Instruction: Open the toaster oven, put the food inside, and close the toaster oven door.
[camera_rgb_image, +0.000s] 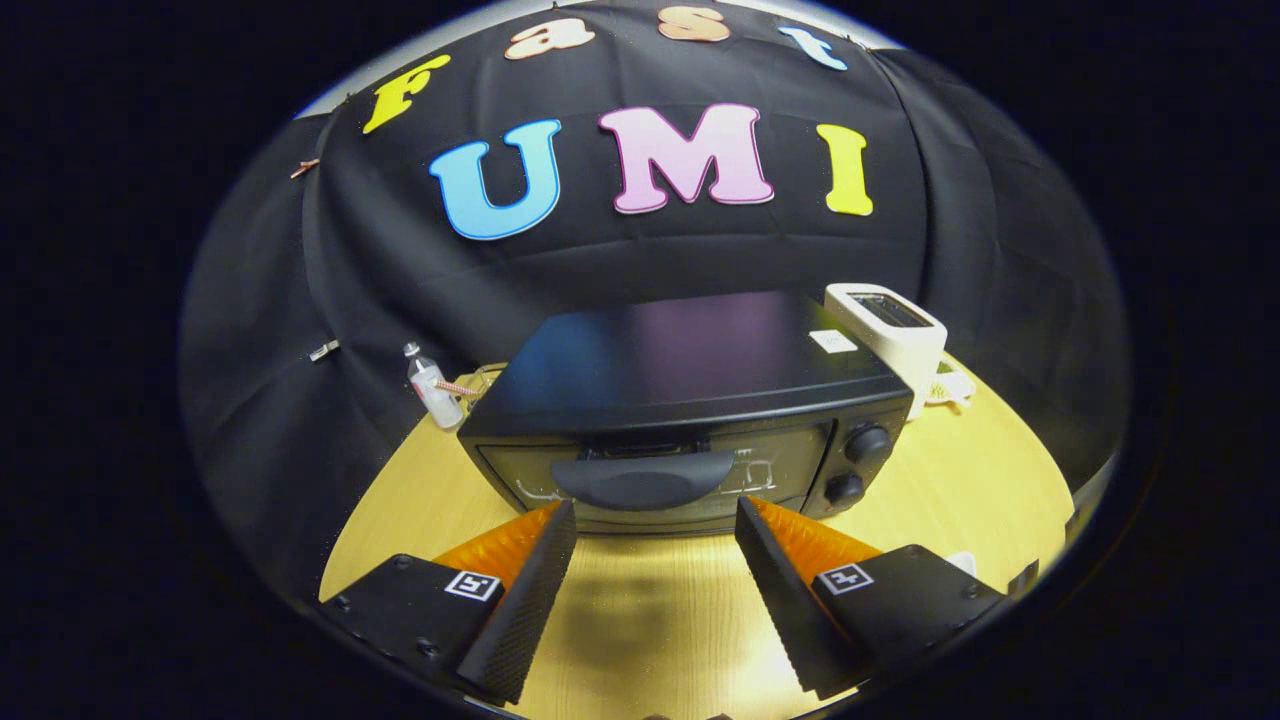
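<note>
On the wooden table, going left to right, stand one small clear bottle with a white cap, one black toaster oven and one white pop-up toaster. The bottle is just beside the oven's back left corner, near the black cloth wall. The toaster oven sits in the middle, its door shut, with one curved dark handle across the upper part of the door and two round knobs stacked one above the other at the right of the front. One small white sticker lies on the oven's top near its right back corner. The white toaster stands touching or just beside that same corner, with a pale cord bundled next to it on the table. The hand-held gripper is spread wide and holds nothing; its two fingertips are just ahead of the oven's lower front edge, one to each side of the handle, with bare table between them.
</note>
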